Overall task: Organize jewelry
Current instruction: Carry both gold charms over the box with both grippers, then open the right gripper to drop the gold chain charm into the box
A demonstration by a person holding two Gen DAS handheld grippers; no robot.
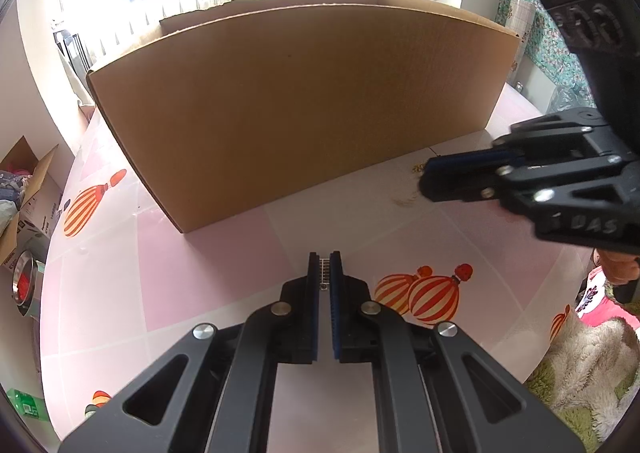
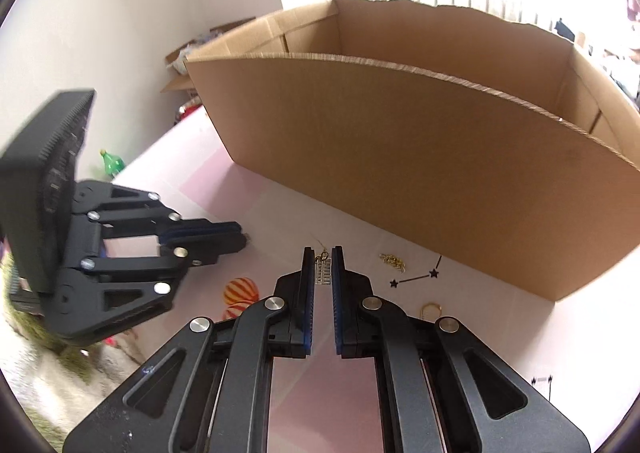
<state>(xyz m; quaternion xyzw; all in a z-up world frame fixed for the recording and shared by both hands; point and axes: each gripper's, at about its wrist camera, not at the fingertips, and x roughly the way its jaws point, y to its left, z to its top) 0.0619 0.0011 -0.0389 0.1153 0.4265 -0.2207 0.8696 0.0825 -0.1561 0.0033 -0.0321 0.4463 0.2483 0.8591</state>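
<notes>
The left gripper (image 1: 324, 267) has its fingers closed on a small ladder-shaped earring (image 1: 324, 271), held above the pink surface (image 1: 224, 269) in front of the cardboard box (image 1: 304, 105). The right gripper (image 2: 322, 269) has its fingers drawn in around a matching gold earring (image 2: 323, 269), though whether the pads press on it cannot be told. On the surface right of it lie a gold chain (image 2: 393, 261) and a gold ring (image 2: 431, 309), near the box wall.

Carton floor (image 2: 500, 65) behind its near wall; chain (image 2: 394, 261) too small
</notes>
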